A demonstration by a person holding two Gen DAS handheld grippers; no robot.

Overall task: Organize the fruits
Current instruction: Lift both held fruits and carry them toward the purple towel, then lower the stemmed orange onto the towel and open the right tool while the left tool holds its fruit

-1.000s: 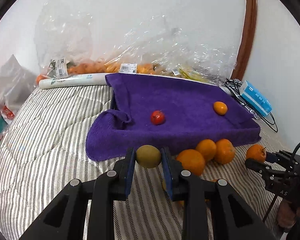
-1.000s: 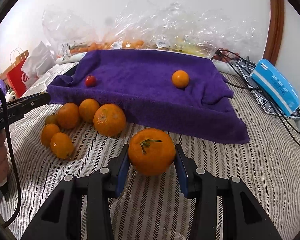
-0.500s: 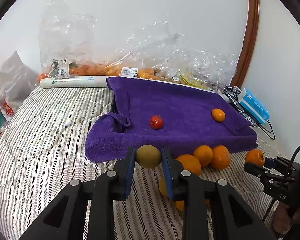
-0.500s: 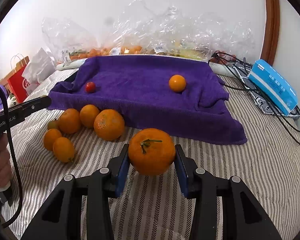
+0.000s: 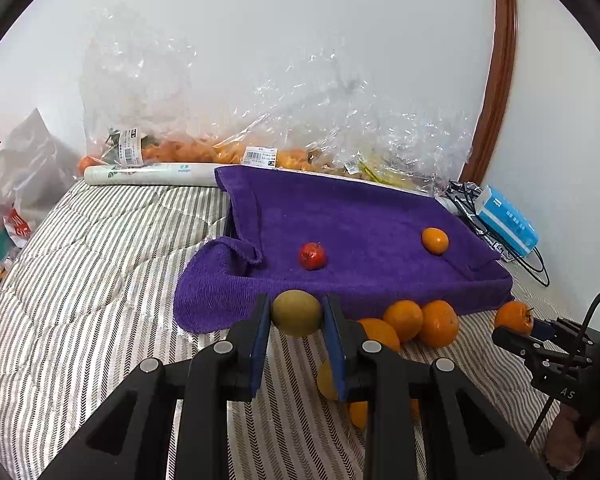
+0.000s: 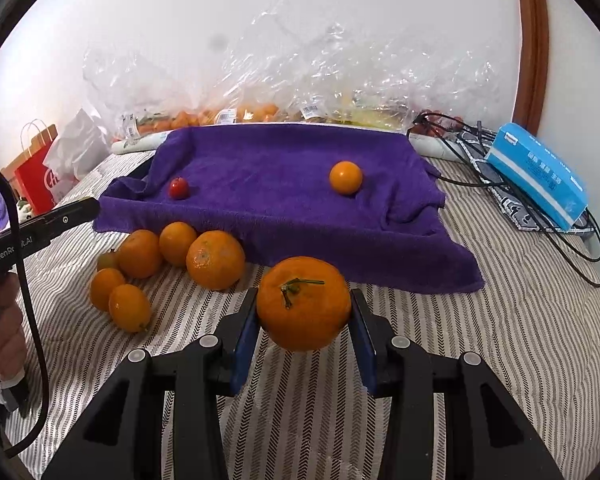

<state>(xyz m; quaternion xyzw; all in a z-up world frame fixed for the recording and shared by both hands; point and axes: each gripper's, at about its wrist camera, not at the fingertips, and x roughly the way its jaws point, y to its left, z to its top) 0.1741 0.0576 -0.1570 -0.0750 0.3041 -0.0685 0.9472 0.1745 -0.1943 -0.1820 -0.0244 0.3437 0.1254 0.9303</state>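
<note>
1. Far left: shopping bags (image 6: 40, 168) and crinkled plastic produce bags (image 5: 188, 148) along the wall; out of the work zone, no bearing on the carry.
2. Left gripper (image 5: 296, 314): clenched on a small green-brown fruit (image 5: 297, 313); pads bear on its sides, fruit clear of the striped bedding (image 5: 80, 280), just short of the near hem of the purple towel (image 5: 360, 216); grip at mid-body so a round thing can't roll out.
3. Towel looks draped over a tray, edges raised; likely the sorting spot; it already carries a small red fruit (image 5: 312, 256) on its left part and a small orange (image 5: 435, 241) on its right, well apart; reads as one zone per kind.
4. Loose oranges (image 6: 172, 256) clustered on the bedding against the towel's front edge; not yet sorted.
5. Right gripper (image 6: 304, 308): grasping a large stemmed mandarin (image 6: 304, 304), stem toward the camera, held off the bedding near the towel's front edge; jaws wider because the fruit is bigger.
6. Far right: blue tissue pack (image 6: 540, 176) and cables (image 6: 572, 240); keep clear.
7. Judgement: both fruits staged for drop-off; mandarin probably goes by the small orange.
</note>
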